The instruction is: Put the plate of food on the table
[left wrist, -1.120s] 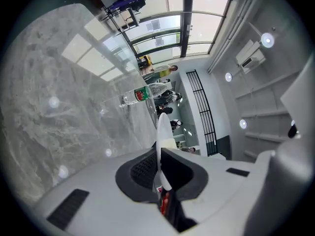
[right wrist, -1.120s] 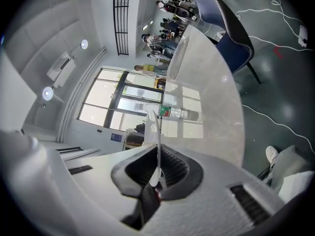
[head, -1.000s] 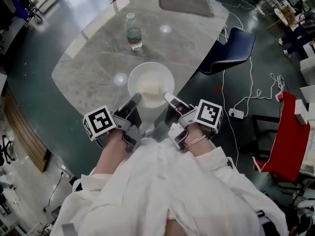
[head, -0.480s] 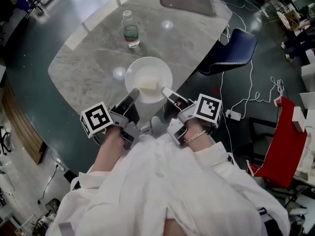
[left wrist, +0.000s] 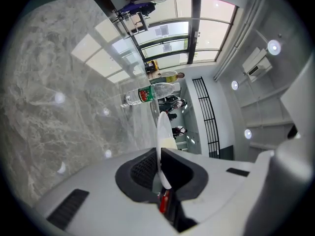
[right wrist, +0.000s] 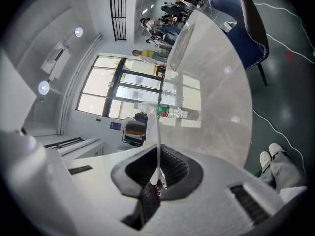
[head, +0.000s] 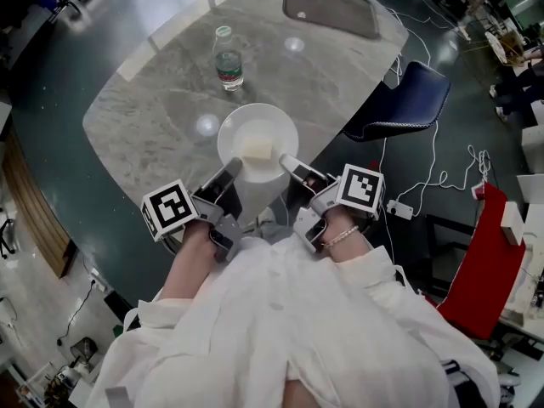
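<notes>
Stone with grey veins makes the large rounded table top [head: 144,117], and it is shiny enough to reflect the ceiling lights. Around it is a dark glossy floor [head: 51,100], where a thin white cable [head: 434,147] runs past a dark blue chair [head: 398,100] that stands at the table's right edge. A red piece of furniture [head: 489,257] stands further right. The gripper views show tall windows and some people far behind.

On the table I count one clear plastic water bottle with a green label [head: 228,56], upright, and one dark rectangular mat [head: 330,8] at the far end.

There is one round white plate [head: 257,133] with one pale block of food [head: 257,150] in its middle. It is at the near edge of the table, well apart from the bottle. Whether its underside touches the stone or hangs just above it, I cannot tell.

There are two grippers. The left gripper [head: 232,171] is closed on the plate's near-left rim, and the thin white edge passes between its dark pads [left wrist: 142,168]. The right gripper [head: 288,161] is clamped narrowly on the near-right rim in the same way.
</notes>
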Demonstrator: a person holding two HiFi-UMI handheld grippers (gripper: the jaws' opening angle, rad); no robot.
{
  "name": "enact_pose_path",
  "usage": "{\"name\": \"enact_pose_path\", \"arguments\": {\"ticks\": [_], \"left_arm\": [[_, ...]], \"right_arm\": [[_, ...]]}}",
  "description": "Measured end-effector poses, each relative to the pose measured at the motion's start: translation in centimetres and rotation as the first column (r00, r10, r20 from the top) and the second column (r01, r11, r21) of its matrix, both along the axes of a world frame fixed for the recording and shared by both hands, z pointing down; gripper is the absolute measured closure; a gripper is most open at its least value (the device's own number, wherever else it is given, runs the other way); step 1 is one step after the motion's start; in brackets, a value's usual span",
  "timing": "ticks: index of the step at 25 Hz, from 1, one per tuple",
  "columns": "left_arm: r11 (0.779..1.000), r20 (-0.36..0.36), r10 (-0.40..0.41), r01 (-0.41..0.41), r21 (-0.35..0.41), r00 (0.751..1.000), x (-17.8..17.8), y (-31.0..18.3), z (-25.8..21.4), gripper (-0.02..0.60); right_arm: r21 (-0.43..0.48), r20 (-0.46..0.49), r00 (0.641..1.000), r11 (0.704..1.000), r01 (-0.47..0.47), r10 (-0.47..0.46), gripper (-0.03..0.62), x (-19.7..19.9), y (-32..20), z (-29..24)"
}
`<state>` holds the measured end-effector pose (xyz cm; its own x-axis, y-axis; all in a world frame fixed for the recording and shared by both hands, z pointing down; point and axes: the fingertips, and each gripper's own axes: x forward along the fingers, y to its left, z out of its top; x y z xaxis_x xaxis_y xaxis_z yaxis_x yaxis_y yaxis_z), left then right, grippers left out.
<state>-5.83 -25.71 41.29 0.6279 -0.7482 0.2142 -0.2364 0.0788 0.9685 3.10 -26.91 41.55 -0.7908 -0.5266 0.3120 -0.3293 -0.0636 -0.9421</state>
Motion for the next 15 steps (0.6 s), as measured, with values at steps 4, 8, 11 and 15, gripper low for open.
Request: {"name": "enact_pose_path", "arguments": {"ticks": [4, 8, 11, 15], "left_arm": [[0.999, 0.0, -0.022, 0.022, -0.046, 1.0, 0.5, -2.0, 1.4, 0.558], [0.999, 0.025, -0.025, 0.026, -0.037, 0.999, -0.5, -2.9, 2.4, 0.558], [0.999, 0.057, -0.015, 0.017, -0.041, 0.998, -1.1, -3.5, 3.0, 0.558], [0.998, 0.077, -0.015, 0.02, -0.064, 0.997, -1.8, -4.2, 4.4, 0.558]], "right_arm": [[-0.019, -0.013, 0.999, 0.999, 0.034, -0.034, 0.583, 0.4, -2.4, 1.4], [-0.039, -0.018, 0.997, 0.996, 0.074, -0.075, 0.583, -0.7, -3.3, 2.2], [-0.049, -0.029, 0.993, 0.993, 0.111, -0.113, 0.583, -1.4, -4.0, 3.0], [-0.055, -0.027, 0.988, 0.987, 0.149, -0.15, 0.582, -2.5, -4.9, 4.1]]}}
